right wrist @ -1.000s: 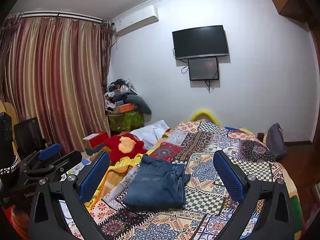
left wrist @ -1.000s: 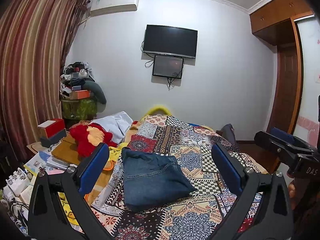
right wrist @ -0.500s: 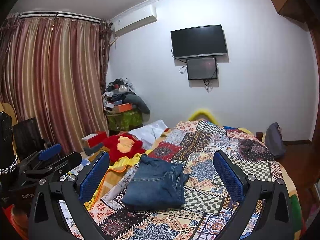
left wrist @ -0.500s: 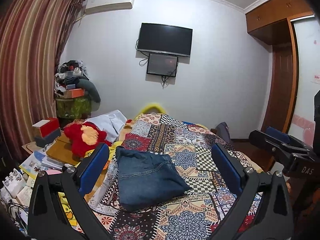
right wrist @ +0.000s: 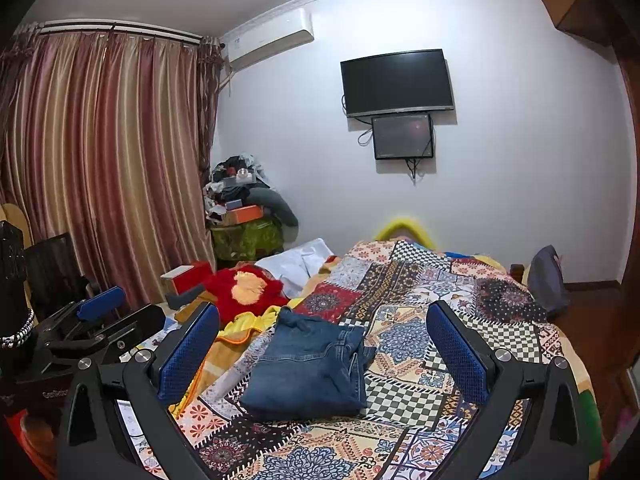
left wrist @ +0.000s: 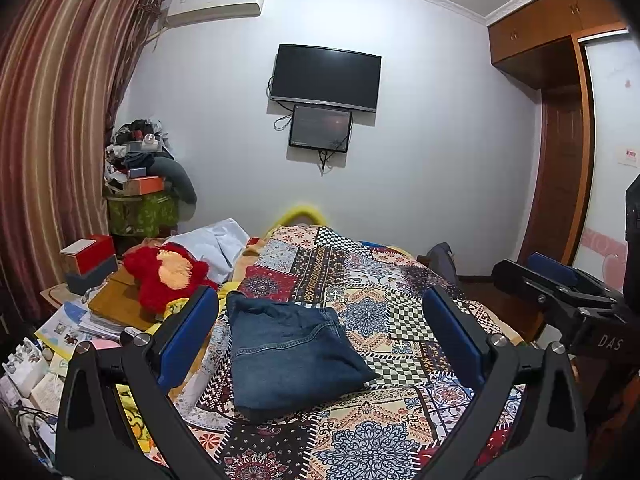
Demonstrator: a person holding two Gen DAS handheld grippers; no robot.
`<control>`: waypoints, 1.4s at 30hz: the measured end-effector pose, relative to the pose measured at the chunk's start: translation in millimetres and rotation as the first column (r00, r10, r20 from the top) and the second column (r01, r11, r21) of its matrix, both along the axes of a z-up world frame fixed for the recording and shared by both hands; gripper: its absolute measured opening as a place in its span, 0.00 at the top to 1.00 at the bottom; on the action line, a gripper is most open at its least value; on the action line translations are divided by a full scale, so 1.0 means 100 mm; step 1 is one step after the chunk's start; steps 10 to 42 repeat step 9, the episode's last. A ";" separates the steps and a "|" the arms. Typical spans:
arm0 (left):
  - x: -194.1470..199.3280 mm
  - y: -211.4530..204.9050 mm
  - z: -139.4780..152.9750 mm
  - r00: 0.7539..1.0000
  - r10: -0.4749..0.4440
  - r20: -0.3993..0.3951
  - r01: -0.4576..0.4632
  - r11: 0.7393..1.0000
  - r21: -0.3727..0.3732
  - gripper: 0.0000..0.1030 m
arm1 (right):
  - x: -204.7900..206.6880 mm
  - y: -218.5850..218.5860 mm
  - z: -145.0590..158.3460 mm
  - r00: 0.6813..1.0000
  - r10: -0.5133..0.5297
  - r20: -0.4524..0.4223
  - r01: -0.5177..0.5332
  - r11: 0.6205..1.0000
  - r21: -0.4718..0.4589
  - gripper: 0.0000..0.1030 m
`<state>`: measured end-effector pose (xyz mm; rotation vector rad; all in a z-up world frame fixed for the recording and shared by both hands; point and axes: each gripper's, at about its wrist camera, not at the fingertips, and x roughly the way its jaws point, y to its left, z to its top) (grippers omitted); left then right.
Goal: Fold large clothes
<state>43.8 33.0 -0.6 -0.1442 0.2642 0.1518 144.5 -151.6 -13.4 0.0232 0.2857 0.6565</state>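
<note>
We hold both tools, left tool and right tool, wide open and empty above the folded jeans at frame centre on the bed.

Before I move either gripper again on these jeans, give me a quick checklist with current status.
1. Left gripper open, nothing held: ok.
2. Right gripper open, nothing held: ok.
3. Blue denim jeans folded into a compact stack: ok.
4. Jeans lie fully on the patchwork bedspread, away from its edge: ok.
5. Red plush toy apart from the jeans: ok.
6. Bottom layers folded neatly: cannot tell.
</note>
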 end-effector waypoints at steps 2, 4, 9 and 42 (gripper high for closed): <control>0.01 -0.01 0.00 1.000 -0.002 -0.002 0.002 1.000 0.007 0.00 | 0.01 0.00 0.00 1.000 -0.004 -0.003 0.004 1.000 0.001 0.00; 0.02 -0.01 0.00 1.000 -0.007 -0.003 0.007 1.000 0.009 0.00 | 0.01 0.01 0.00 1.000 -0.007 -0.007 0.007 1.000 0.001 0.00; 0.04 0.01 -0.01 1.000 -0.014 -0.006 0.014 1.000 -0.001 0.00 | 0.02 0.02 -0.02 1.000 -0.018 -0.011 0.018 1.000 0.001 0.00; 0.04 0.01 -0.01 1.000 -0.014 -0.006 0.014 1.000 -0.001 0.00 | 0.02 0.02 -0.02 1.000 -0.018 -0.011 0.018 1.000 0.001 0.00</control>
